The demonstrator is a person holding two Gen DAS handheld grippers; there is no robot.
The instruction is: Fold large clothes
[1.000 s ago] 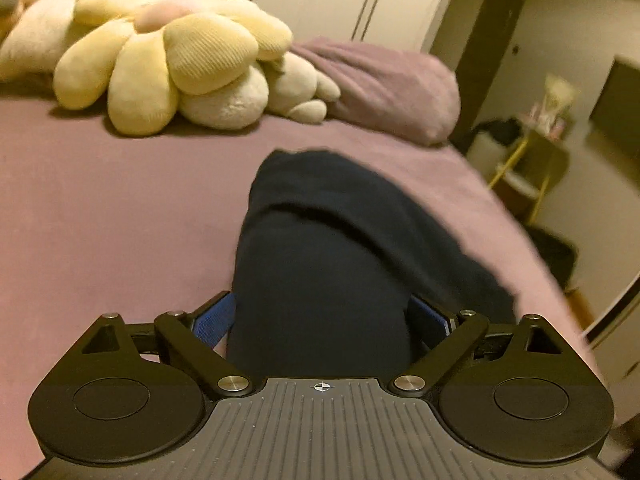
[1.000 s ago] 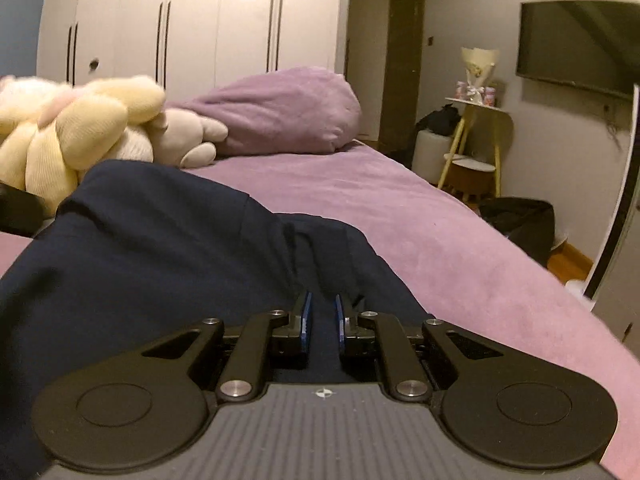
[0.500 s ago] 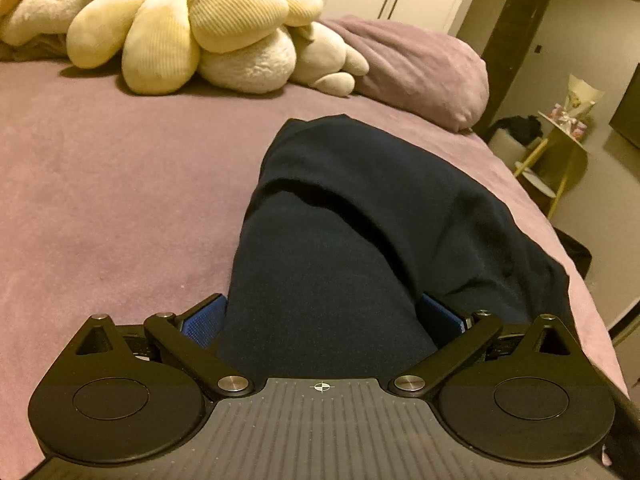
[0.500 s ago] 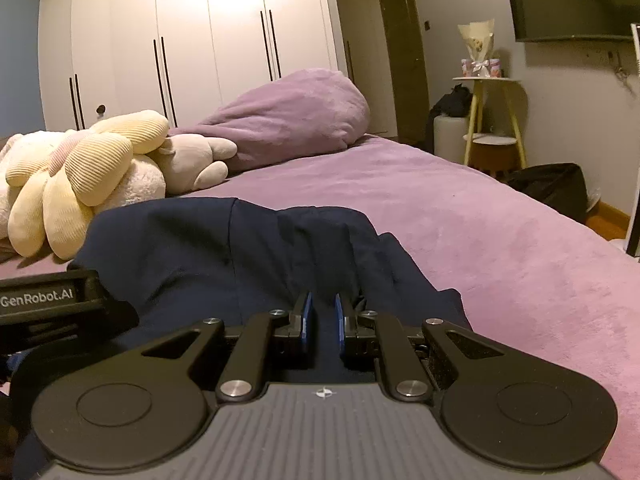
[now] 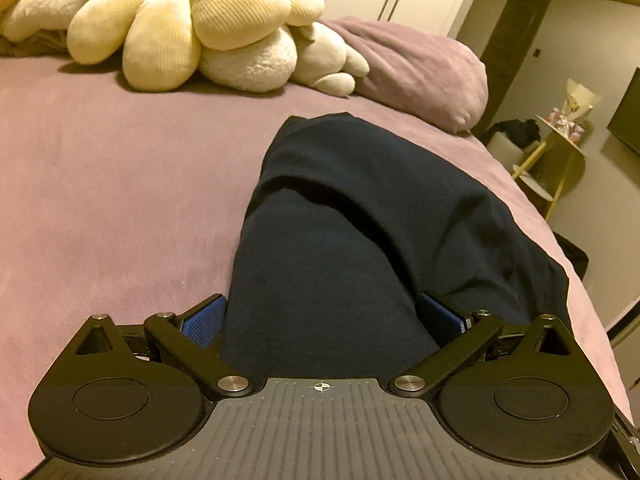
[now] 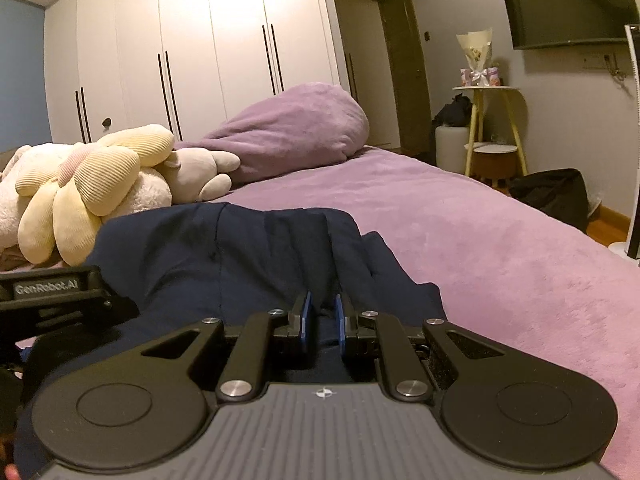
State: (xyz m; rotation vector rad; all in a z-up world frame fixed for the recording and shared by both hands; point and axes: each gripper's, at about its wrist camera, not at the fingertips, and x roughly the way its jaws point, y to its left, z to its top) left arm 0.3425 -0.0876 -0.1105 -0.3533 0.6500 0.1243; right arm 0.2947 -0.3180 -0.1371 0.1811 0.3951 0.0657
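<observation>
A dark navy garment [image 5: 360, 216] lies in a bunched heap on the purple bed [image 5: 100, 200]. My left gripper [image 5: 324, 312] stands wide open, with a thick roll of the navy cloth lying between its blue pads [image 5: 204, 320]. In the right wrist view the same garment [image 6: 224, 248] spreads ahead, and my right gripper [image 6: 322, 320] is shut on a fold of it, blue pads [image 6: 305, 316] nearly together. The body of the left gripper [image 6: 52, 296] shows at the left edge of the right wrist view.
Yellow flower plush and cream plush toys [image 5: 192, 32] lie at the head of the bed beside a purple pillow [image 5: 416, 68]. White wardrobes [image 6: 192, 52] stand behind. A yellow-legged side table [image 6: 488, 128], dark bag [image 6: 556, 196] and wall TV [image 6: 568, 0] are right of the bed.
Both grippers have lowered toward the bed with the garment, and the cloth has settled flatter. The left gripper has come into the right wrist view at the left.
</observation>
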